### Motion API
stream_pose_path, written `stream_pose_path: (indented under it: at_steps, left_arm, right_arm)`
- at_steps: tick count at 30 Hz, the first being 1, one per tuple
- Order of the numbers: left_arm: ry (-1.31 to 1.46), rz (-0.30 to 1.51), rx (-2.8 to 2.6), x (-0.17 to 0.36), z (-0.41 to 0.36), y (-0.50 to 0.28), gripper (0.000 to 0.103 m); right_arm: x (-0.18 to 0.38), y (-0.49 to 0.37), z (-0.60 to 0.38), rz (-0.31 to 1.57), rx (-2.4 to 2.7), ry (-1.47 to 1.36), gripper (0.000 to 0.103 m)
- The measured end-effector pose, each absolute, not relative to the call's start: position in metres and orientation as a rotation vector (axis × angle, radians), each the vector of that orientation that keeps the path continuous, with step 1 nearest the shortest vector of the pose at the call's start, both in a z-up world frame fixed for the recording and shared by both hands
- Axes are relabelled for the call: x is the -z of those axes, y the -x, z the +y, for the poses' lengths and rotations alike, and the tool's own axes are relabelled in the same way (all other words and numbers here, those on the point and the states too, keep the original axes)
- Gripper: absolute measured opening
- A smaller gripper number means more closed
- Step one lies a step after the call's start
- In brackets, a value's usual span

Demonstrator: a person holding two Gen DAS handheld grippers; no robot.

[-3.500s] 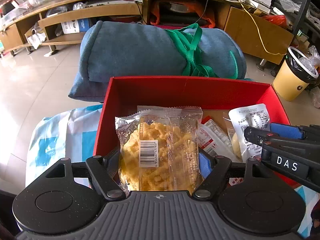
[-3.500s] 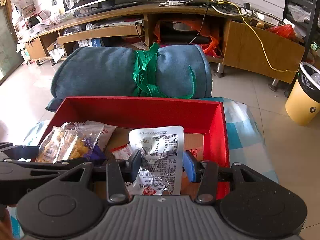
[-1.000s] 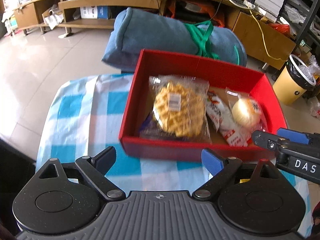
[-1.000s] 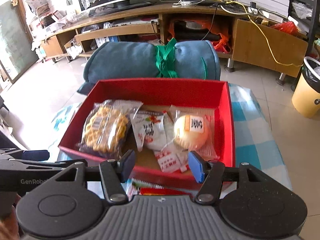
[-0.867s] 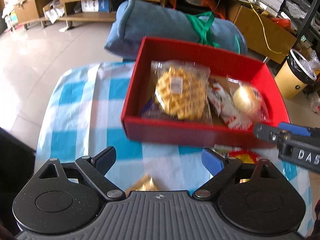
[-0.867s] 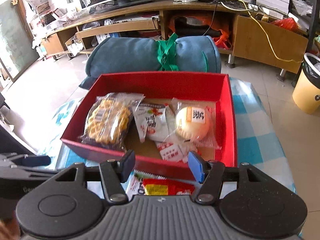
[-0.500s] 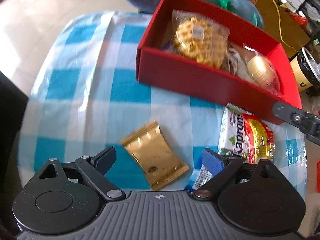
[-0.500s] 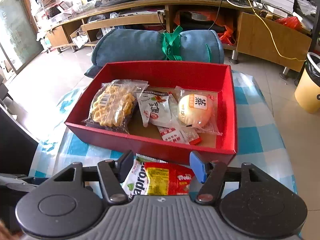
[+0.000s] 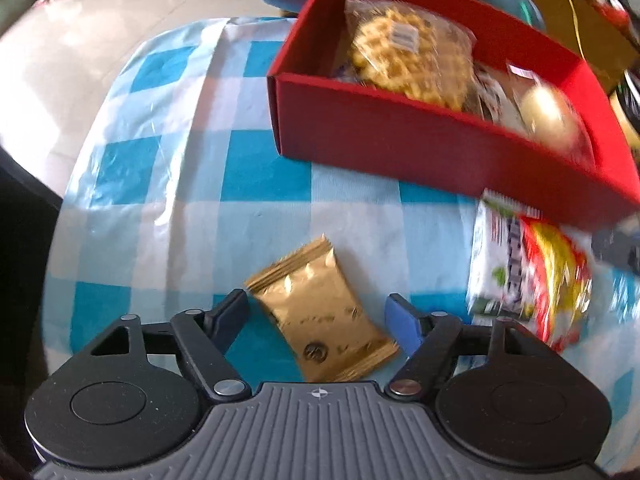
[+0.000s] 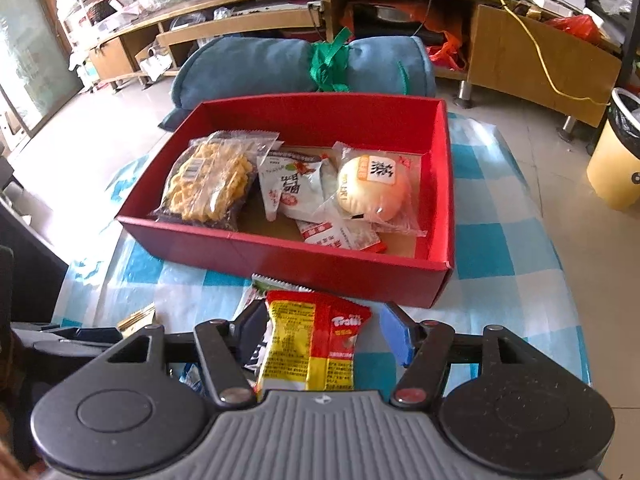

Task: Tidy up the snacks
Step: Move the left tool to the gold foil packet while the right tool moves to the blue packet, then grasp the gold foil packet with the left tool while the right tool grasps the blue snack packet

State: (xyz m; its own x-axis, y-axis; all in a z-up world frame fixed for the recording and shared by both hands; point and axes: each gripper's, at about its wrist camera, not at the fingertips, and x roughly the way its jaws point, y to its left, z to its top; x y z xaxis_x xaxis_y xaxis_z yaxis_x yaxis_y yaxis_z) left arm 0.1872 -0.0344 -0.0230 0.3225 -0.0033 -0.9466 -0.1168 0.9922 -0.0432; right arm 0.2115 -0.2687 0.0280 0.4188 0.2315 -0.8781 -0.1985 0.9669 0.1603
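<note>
1. hidden or unclear: in the left wrist view the right side smears with blur; my right gripper's housing covers the lower edge of the red-and-yellow packet, and the white packet under it is mostly hidden.
2. my left gripper is closing, its fingers not yet touching the gold packet lying between them on the cloth.
3. my right gripper stands apart, straddling the red-and-yellow packet; i cannot tell whether either finger touches it.
4. surface: blue-and-white checked tablecloth; the red box holds a waffle bag, sachets and a wrapped bun.
5. room: rolled blue blanket, wooden shelving, yellow bin.
6. writing: "trolli" on the packet.
</note>
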Motion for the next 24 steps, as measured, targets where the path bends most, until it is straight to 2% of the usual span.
stream_pose_path:
  at_steps: [4,10,12,15,20,24]
  left_arm:
    - [0.086,1.24,-0.05,0.021,-0.025,-0.179,0.068]
    - [0.111,1.255,-0.04,0.022,-0.002,-0.177,0.066]
    - [0.117,1.25,-0.036,0.023,0.002,-0.176,0.068]
    - [0.097,1.239,-0.027,0.024,0.003,-0.178,0.076]
    - [0.074,1.255,-0.027,0.025,0.004,-0.182,0.085]
    - [0.123,1.265,-0.023,0.026,0.016,-0.183,0.087]
  right_arm:
    - [-0.026,-0.203,-0.259,1.132,-0.328,-0.023,0.056]
    - [-0.013,-0.182,-0.235,1.21,-0.479,0.007,0.056]
    - [-0.005,-0.176,-0.224,1.236,-0.533,0.03,0.057]
    - [0.002,-0.173,-0.209,1.219,-0.58,0.101,0.064]
    - [0.006,-0.171,-0.195,1.24,-0.7,0.125,0.065]
    - [0.013,-0.145,-0.175,1.27,-0.814,0.317,0.066]
